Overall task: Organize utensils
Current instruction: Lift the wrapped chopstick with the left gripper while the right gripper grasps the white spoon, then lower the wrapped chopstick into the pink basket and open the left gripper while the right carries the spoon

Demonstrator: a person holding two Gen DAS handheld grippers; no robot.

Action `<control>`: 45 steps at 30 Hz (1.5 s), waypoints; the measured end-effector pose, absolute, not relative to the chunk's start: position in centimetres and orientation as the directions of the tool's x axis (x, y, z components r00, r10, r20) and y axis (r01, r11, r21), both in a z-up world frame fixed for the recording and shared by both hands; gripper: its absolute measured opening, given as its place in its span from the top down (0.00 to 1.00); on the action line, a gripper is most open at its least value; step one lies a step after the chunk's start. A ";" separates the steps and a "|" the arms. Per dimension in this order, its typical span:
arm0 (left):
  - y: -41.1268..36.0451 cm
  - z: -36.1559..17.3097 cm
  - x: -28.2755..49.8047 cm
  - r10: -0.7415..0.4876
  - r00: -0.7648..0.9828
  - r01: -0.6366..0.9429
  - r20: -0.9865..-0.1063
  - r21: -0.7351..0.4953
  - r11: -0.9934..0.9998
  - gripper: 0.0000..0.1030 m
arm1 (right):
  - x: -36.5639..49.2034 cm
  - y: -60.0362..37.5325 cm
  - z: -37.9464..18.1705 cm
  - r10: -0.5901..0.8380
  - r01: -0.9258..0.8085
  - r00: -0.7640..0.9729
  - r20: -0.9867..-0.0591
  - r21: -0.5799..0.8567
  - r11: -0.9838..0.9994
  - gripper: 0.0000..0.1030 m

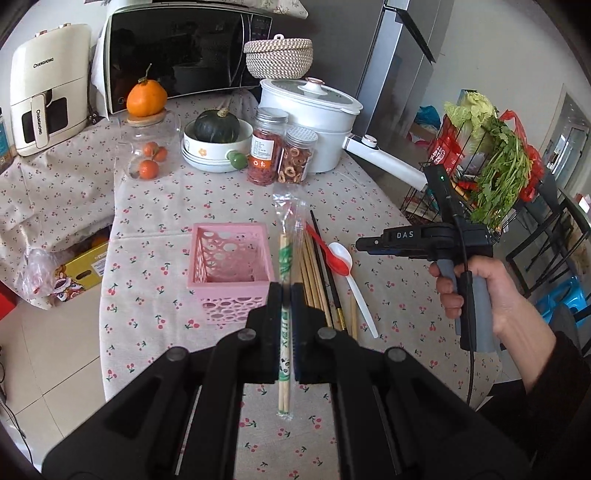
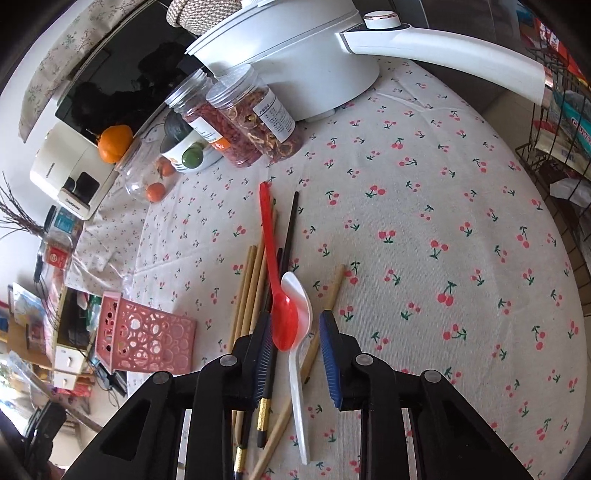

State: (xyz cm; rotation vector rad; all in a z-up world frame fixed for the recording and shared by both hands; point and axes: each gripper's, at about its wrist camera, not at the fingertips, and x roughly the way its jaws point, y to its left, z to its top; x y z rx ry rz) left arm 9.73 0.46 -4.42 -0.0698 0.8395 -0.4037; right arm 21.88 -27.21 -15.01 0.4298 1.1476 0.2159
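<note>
We see wrapped chopsticks (image 1: pixel 285 295), panda-printed, at frame centre. The left hand-held gripper (image 1: pixel 286 295) clamps them; the right hand-held gripper (image 2: pixel 293 328) stands apart around a red spoon (image 2: pixel 282 317).

Glossy plastic red spoon (image 2: pixel 283 325), matt cloth tablecloth (image 2: pixel 443 206)

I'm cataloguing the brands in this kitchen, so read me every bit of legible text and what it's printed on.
"CHANGHONG": top of the cream air fryer.
"CHANGHONG": again on its drawer handle.
"DAS": right gripper body.
Jar labels, microwave panel, wrapped chopsticks print: too small or blurred to read.
</note>
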 end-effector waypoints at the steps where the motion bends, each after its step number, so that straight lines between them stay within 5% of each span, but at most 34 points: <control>1: 0.7 -4.4 9.3 -0.384 0.593 0.323 -0.708 -0.228 0.919 0.95 | 22.4 -27.2 -15.3 0.386 0.053 0.399 -0.831 0.442 0.896 0.76; 8: 1.1 -4.8 9.4 -0.408 0.571 0.340 -0.712 -0.247 0.907 0.95 | 25.1 -25.9 -18.1 0.361 0.044 0.347 -0.865 0.400 0.916 0.82; 10: 1.0 -4.9 9.5 -0.408 0.570 0.340 -0.713 -0.247 0.907 0.95 | 25.3 -25.6 -19.0 0.350 0.041 0.321 -0.880 0.382 0.923 0.93; 18: 2.3 -3.1 9.0 -0.414 0.620 0.323 -0.667 -0.264 0.909 0.95 | 23.3 -25.0 -15.3 0.278 -0.015 0.447 -0.850 0.304 0.953 0.97; 25: 4.5 1.4 7.4 -0.433 0.735 0.323 -0.522 -0.292 0.900 0.95 | 19.2 -26.2 -9.1 0.222 -0.003 0.620 -0.753 0.281 0.960 0.97; 34: 5.5 3.3 9.8 -0.308 0.907 0.247 -0.286 -0.231 0.941 0.95 | 15.9 -25.2 -3.6 0.202 -0.008 0.771 -0.604 0.307 0.952 0.97; 45: 4.0 -3.6 15.3 -0.252 0.839 0.187 -0.481 -0.181 0.966 0.95 | 15.8 -21.3 -2.9 0.240 -0.079 0.791 -0.562 0.295 0.952 0.97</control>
